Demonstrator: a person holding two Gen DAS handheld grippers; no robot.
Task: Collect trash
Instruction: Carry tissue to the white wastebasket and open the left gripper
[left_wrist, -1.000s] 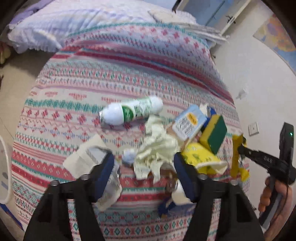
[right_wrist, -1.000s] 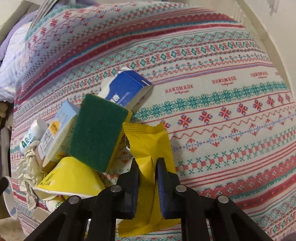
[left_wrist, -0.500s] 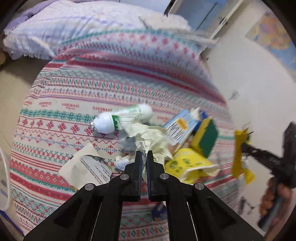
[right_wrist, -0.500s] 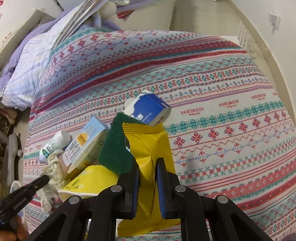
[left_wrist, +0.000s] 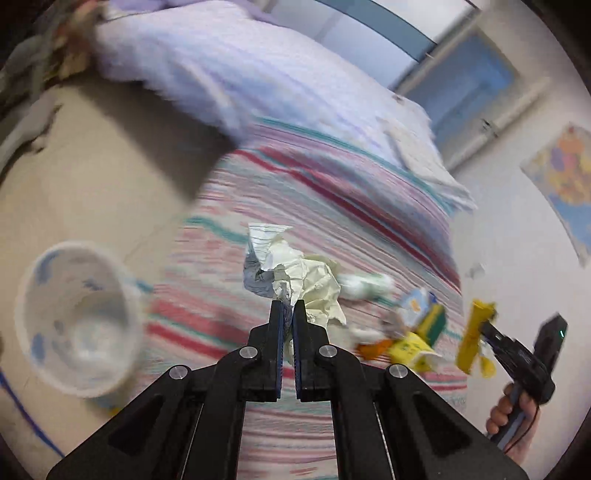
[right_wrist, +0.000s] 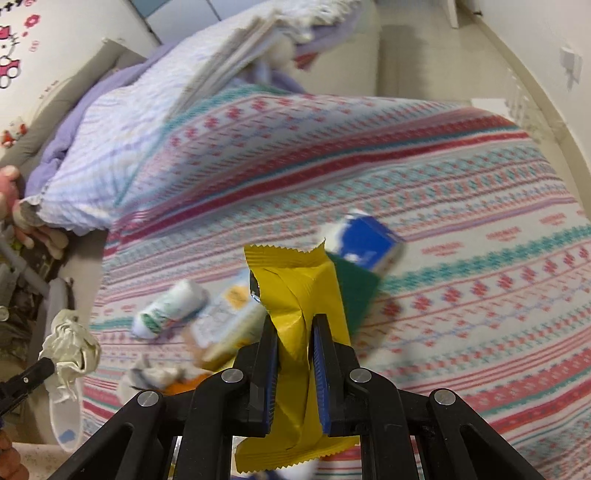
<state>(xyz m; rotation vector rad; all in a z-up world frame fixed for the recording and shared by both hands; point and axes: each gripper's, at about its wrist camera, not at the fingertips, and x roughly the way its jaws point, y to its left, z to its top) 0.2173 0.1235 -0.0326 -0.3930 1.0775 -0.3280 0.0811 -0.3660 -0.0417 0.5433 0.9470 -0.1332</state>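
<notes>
My left gripper (left_wrist: 287, 308) is shut on a crumpled pale-yellow paper wad (left_wrist: 295, 273) and holds it above the patterned bedspread; the wad also shows in the right wrist view (right_wrist: 70, 343). My right gripper (right_wrist: 294, 325) is shut on a yellow snack wrapper (right_wrist: 295, 291), lifted off the bed; the wrapper also shows in the left wrist view (left_wrist: 472, 332). On the bed lie a white and green bottle (right_wrist: 170, 306), a light-blue carton (right_wrist: 225, 321), a green sponge (right_wrist: 358, 291), a blue box (right_wrist: 365, 243) and a yellow packet (left_wrist: 410, 349).
A white bin with blue marks (left_wrist: 74, 317) stands on the floor to the left of the bed. A lilac quilt (left_wrist: 229, 70) covers the far end of the bed. A wall runs along the right (left_wrist: 517, 229).
My left gripper closed on the paper wad, lifted it and swung left, bringing the bin into view. My right gripper rose higher with the yellow wrapper.
</notes>
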